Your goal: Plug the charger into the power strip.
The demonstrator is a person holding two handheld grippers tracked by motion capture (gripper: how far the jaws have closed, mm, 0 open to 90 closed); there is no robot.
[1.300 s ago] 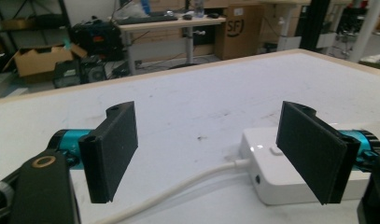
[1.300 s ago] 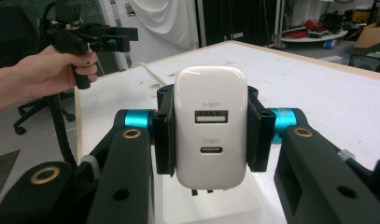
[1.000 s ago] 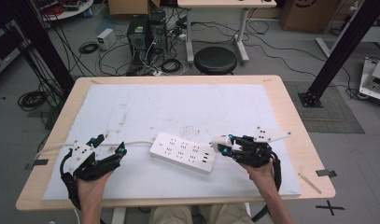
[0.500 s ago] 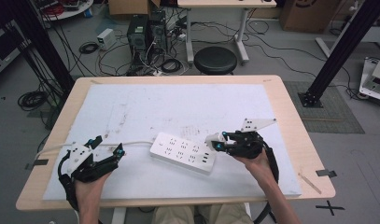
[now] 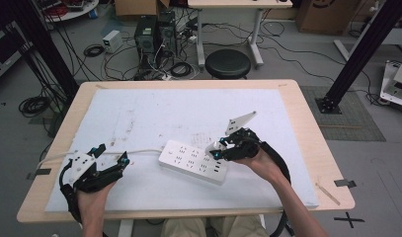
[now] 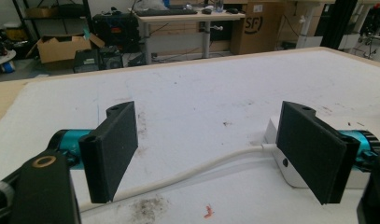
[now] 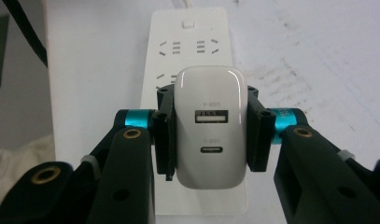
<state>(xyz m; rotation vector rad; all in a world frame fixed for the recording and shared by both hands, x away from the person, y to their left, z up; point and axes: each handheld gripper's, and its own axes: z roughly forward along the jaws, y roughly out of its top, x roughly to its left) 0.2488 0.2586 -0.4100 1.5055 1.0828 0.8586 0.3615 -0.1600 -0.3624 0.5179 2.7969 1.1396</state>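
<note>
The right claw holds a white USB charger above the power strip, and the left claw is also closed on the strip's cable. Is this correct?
Not fully. The right claw does hold the white USB charger above the power strip, but the left claw is open: in the left gripper view its jaws stand wide apart and the cable only lies on the table between them.

White charger [image 7: 210, 130], white power strip [image 5: 193, 161], black tool [image 7: 208, 135] pads.

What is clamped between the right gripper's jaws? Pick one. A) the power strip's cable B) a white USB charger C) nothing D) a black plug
B: in the right gripper view the right gripper has both jaws pressed on the sides of a white USB charger, above the power strip.
</note>
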